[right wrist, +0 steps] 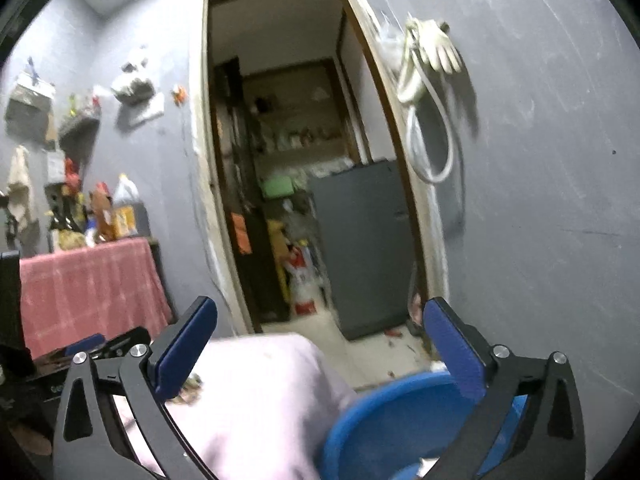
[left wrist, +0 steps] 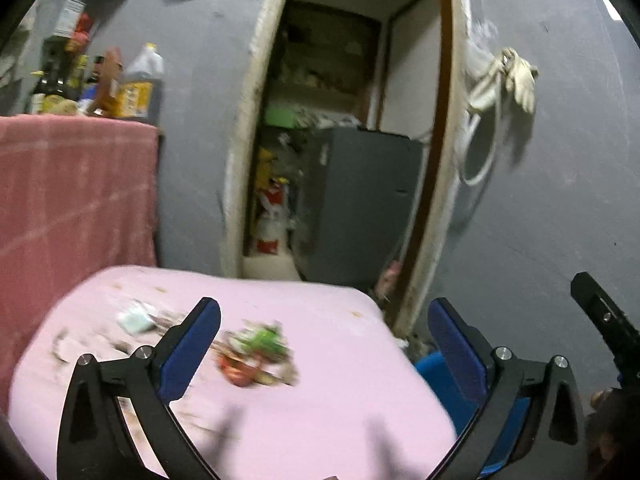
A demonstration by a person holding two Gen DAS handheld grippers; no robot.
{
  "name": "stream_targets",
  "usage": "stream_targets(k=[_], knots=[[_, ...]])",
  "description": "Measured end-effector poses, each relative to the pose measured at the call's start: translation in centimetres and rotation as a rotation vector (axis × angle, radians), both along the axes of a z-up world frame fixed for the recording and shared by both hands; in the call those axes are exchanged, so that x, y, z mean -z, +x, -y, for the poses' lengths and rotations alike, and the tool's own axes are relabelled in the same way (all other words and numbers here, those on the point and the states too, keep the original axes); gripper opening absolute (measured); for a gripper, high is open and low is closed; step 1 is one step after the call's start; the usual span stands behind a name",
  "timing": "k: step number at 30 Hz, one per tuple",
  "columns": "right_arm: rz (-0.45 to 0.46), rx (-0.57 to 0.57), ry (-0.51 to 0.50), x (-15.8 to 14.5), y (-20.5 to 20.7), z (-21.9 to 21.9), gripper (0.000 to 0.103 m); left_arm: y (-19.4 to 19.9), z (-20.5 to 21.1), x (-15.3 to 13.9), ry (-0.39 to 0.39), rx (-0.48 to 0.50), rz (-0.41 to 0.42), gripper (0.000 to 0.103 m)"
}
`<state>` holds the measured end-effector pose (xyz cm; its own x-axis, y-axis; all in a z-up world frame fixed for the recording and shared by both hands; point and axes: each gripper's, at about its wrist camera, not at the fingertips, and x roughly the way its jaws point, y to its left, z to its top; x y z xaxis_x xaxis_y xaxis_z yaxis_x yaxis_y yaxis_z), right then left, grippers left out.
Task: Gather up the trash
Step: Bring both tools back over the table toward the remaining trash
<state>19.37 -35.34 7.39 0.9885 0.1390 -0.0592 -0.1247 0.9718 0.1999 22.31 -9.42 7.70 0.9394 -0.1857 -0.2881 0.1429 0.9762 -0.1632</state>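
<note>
From the left wrist, the left gripper [left wrist: 324,316] has its blue-padded jaws spread wide with nothing between them, raised above a pink-covered table [left wrist: 328,408]. Blurred trash lies on the cloth: a green and red wrapper heap [left wrist: 256,354] ahead of the left finger, a pale crumpled scrap [left wrist: 135,317] further left, and smaller bits around them. A blue bin [left wrist: 434,376] shows just off the table's right edge, behind the right finger. Beyond stands a grey wall with an open doorway [left wrist: 344,128], and a red cloth [left wrist: 72,192] hangs at the left. From the right wrist, the right gripper [right wrist: 320,316] is likewise wide apart and empty, aimed at the doorway [right wrist: 304,152]. Below it the blue bin [right wrist: 384,420] sits beside the table corner [right wrist: 260,392], with some small scraps [right wrist: 190,390] on the cloth by the left finger
</note>
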Motion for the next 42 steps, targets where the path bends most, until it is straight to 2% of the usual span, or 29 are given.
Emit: stream_targets(k=[10, 19, 29, 37, 42], knots=[[0.141, -0.123, -0.056, -1.0, -0.4, -6.3, 0.103, -1.8, -7.0, -1.3, 0.025, -0.132, 0.065, 0.101], [0.128, -0.218, -0.085, -0.8, 0.9, -11.2, 0.103, -3.0, -12.9, -1.1, 0.058, -0.23, 0.103, 0.101], [0.05, -0.28, -0.184, 0.6, 2.2, -14.2, 0.103, -1.6, -15.9, 1.4, 0.079, -0.211, 0.035, 0.101], [0.007, -0.294, -0.233, 1.5, 3.1, -14.8, 0.103, -0.2, -15.9, 3.7, 0.076, -0.129, -0.056, 0.101], [-0.034, -0.28, -0.244, 1.8, 3.9, -14.7, 0.103, 0.9, -15.7, 4.0, 0.072, -0.108, -0.092, 0.101]])
